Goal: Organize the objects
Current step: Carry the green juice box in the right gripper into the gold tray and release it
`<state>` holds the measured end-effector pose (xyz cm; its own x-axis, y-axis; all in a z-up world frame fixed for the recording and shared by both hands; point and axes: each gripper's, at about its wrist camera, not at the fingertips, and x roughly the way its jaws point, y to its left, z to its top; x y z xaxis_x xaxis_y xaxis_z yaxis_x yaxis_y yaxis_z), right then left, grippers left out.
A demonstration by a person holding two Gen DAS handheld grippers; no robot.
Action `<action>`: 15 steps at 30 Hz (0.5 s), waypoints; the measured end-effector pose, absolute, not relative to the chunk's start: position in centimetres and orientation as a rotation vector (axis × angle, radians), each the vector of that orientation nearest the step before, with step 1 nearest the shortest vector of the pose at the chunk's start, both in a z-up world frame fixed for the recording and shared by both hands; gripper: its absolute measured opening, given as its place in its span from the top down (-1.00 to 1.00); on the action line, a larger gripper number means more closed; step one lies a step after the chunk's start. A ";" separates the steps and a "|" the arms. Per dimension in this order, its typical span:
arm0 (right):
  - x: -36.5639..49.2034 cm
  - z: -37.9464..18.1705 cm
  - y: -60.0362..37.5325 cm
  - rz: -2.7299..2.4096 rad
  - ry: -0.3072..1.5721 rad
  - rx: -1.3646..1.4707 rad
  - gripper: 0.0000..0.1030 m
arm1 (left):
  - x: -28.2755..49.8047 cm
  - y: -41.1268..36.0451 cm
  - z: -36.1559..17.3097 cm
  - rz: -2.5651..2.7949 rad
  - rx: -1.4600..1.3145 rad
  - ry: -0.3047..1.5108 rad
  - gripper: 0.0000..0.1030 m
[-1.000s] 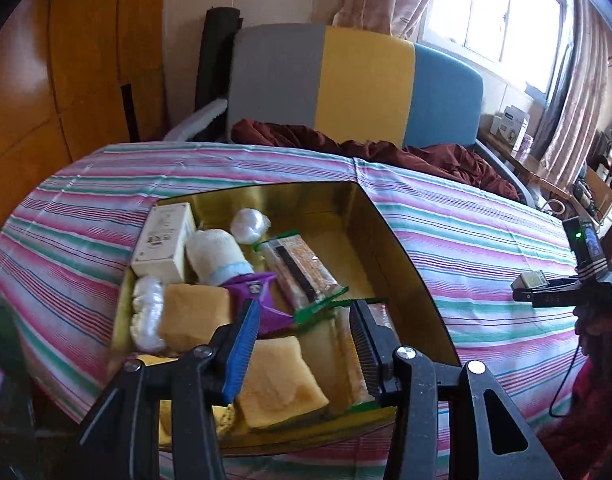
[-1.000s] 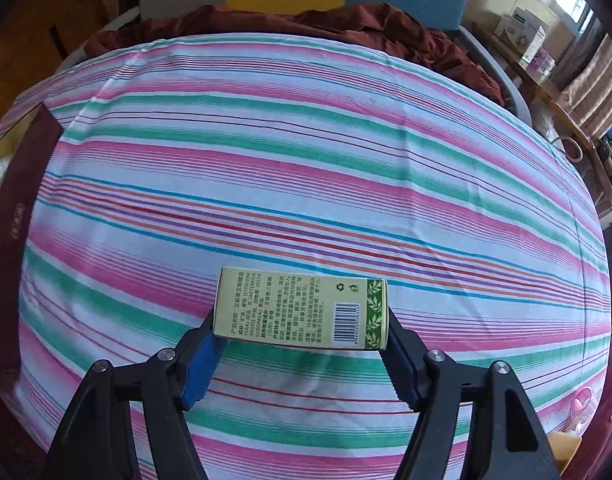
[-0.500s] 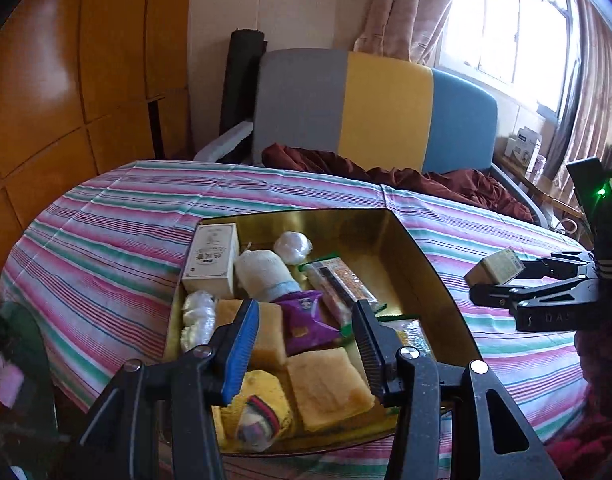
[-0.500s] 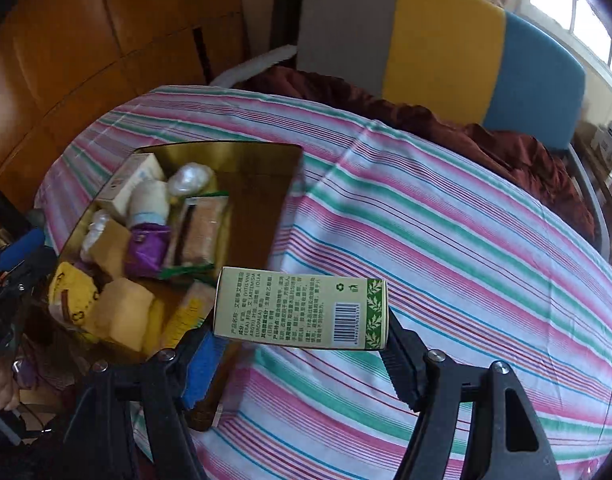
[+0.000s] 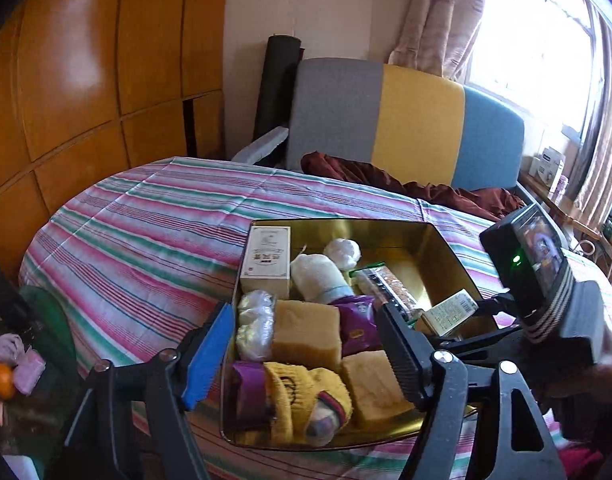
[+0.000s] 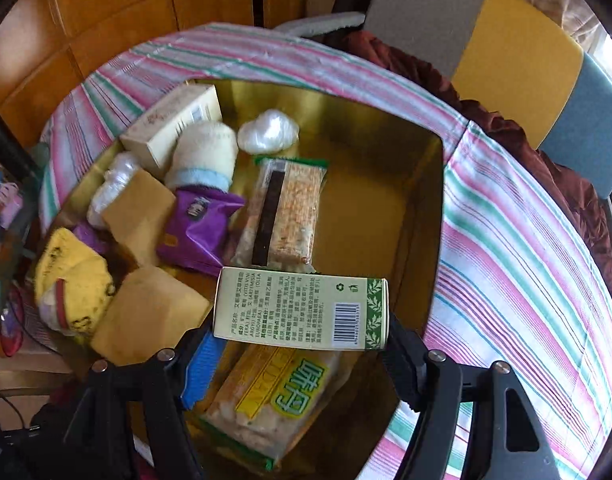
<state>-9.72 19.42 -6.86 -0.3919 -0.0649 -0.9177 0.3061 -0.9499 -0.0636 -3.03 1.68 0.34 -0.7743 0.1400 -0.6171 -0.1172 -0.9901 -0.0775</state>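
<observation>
A gold tin (image 5: 437, 252) on the striped table holds a cream box (image 5: 266, 264), a white rolled sock (image 5: 317, 276), a purple packet (image 5: 357, 324), tan sponge blocks (image 5: 306, 332), a yellow knit sock (image 5: 306, 396) and snack bars (image 6: 286, 212). My left gripper (image 5: 304, 312) hovers before the tin's near-left side; its jaws are opening and nothing is between them. My right gripper (image 6: 302, 332) is shut on a pale green carton (image 6: 302, 312), held lengthwise over the tin's near-right part above a snack pack (image 6: 274, 400). In the left wrist view the carton (image 5: 449, 312) hangs inside the tin's right wall.
The tin (image 6: 385, 140) has bare gold floor at its far right. A striped tablecloth (image 5: 146, 240) covers the round table. Behind it are a grey, yellow and blue chair (image 5: 417, 128) and a maroon cloth (image 5: 425, 188). Wooden cabinets (image 5: 86, 80) line the left. Clutter with an orange (image 5: 2, 380) lies low left.
My left gripper has drawn back from the tin and its jaws have spread wider. My right gripper has carried the green carton leftward from over bare tablecloth to over the tin.
</observation>
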 end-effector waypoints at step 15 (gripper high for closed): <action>-9.0 -7.0 19.8 -2.423 0.226 1.558 -0.63 | -3.0 -1.1 -0.5 2.869 -1.043 -0.131 -0.94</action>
